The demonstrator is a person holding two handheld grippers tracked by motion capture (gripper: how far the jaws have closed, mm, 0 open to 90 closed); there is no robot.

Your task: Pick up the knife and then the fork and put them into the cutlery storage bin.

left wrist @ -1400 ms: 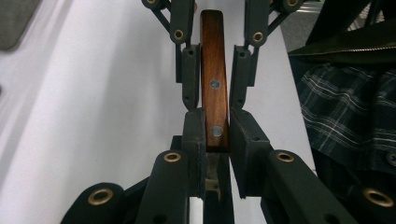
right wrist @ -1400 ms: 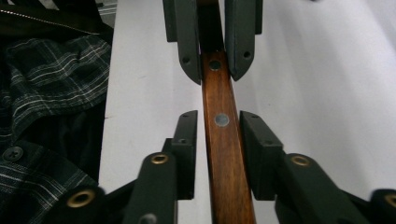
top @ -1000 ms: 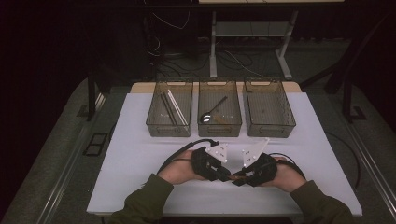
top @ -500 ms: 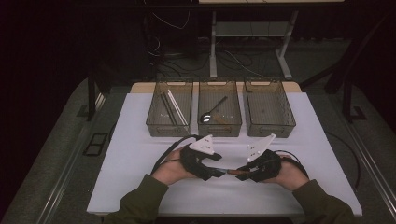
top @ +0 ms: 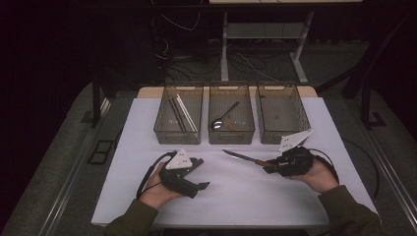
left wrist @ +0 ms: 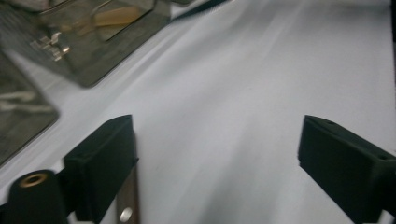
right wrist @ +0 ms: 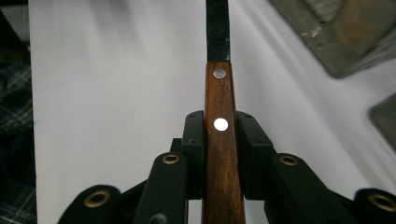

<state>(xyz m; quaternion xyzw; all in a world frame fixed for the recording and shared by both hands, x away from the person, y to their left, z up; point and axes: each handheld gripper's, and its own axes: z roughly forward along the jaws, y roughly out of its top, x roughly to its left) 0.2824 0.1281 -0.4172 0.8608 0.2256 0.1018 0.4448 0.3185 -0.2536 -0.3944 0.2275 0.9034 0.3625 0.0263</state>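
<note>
A knife with a brown riveted wooden handle (right wrist: 220, 154) and a steel blade (top: 238, 157) is held level over the white table (top: 236, 196), blade pointing left. My right gripper (top: 270, 167) (right wrist: 219, 122) is shut on the handle, its pads pressing both sides. My left gripper (top: 200, 175) (left wrist: 215, 140) sits at the left front, apart from the knife. Its jaws have just been opening and stand wide, with nothing but bare table between them. A brown strip with a rivet (left wrist: 126, 205) shows beside its left jaw; I cannot tell what it is.
Three clear bins stand in a row at the back. The left bin (top: 162, 129) holds long sticks, the middle bin (top: 231, 133) a spoon, and the right bin (top: 282, 115) looks bare. Cables trail from both grippers. Dark floor surrounds the table.
The two grippers were together at the front middle. Now the hands have drawn apart: the left gripper let go and opened, moving left, while the right carried the knife to the right.
</note>
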